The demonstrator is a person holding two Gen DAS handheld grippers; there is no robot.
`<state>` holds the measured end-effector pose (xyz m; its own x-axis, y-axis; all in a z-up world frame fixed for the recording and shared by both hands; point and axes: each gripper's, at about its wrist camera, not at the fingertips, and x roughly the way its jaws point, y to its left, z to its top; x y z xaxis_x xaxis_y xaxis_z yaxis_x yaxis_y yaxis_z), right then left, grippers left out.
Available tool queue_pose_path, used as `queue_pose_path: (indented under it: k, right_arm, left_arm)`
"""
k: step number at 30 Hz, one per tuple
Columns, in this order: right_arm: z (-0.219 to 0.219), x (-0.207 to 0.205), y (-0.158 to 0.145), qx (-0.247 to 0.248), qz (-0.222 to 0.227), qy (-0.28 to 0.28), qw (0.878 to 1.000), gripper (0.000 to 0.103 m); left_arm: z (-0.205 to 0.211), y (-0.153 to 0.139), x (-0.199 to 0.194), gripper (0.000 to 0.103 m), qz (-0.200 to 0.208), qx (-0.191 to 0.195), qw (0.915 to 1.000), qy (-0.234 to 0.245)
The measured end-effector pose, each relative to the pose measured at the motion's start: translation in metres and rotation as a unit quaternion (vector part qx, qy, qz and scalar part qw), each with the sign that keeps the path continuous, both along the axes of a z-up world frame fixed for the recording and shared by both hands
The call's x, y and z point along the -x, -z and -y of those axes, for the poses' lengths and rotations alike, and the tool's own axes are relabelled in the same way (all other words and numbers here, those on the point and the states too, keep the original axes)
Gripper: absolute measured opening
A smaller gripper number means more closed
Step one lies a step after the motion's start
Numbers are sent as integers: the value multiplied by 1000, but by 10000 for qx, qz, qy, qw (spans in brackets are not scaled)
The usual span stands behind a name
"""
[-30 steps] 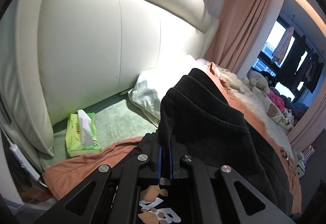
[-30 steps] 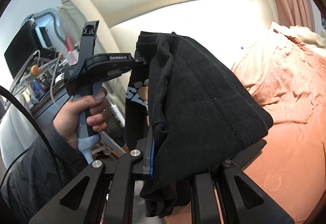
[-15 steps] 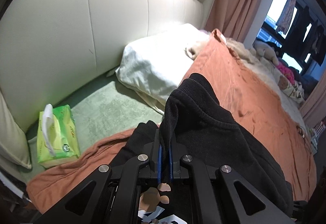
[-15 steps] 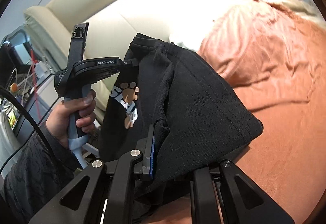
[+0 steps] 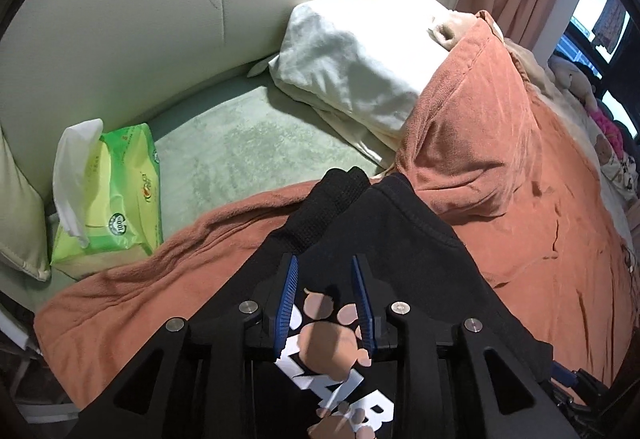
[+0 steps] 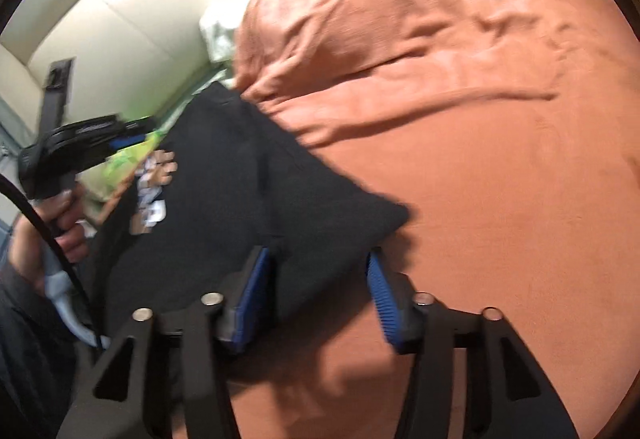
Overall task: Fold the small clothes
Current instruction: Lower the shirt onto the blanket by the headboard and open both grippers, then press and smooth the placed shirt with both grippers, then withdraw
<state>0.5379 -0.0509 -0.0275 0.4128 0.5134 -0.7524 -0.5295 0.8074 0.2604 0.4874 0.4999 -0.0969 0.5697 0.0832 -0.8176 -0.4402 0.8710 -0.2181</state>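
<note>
Both jaws have just been opening and now stand parted, the left gripper (image 5: 324,291) and right gripper (image 6: 316,287) letting the folded black T-shirt (image 5: 384,239) down onto the orange blanket (image 5: 520,199); next, withdrawing clear without snagging cloth.

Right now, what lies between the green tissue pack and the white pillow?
Only bare green bedsheet lies between the tissue pack and the pillow, in the left wrist view.
</note>
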Motion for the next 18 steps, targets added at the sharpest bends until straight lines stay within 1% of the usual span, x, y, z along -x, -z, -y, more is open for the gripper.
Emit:
queue_pose_path:
  k: [2, 3, 4, 5, 6, 9, 12, 15, 18]
  right_arm:
    - [9, 2, -5, -142, -62, 73, 9999, 51]
    - [12, 4, -6, -179, -24, 92, 9998, 51]
    - [14, 8, -13, -201, 57, 91, 9997, 51]
    - [18, 12, -13, -223, 114, 75, 9997, 51]
    - [19, 16, -18, -269, 183, 28, 9995, 51]
    - [25, 33, -28, -391, 332, -190, 9985, 51]
    - [19, 48, -36, -395, 445, -450, 9972, 51]
    - [16, 61, -40, -426, 520, -628, 9958, 51]
    - [10, 70, -42, -597, 515, -823, 9935, 51]
  left_arm:
    - [2, -4, 11, 31, -9, -26, 10000, 32]
    - [3, -5, 15, 33, -24, -55, 10000, 39]
    - [5, -7, 22, 37, -16, -91, 9999, 49]
    - [6, -10, 28, 40, 13, -119, 9999, 66]
    - [8, -11, 32, 41, 30, -136, 9999, 73]
    - [14, -15, 48, 41, 23, -146, 9998, 114]
    - [25, -17, 65, 41, 9, -142, 9998, 161]
    - [37, -19, 80, 41, 32, -53, 9997, 219]
    - [55, -16, 94, 41, 0, 38, 9995, 329]
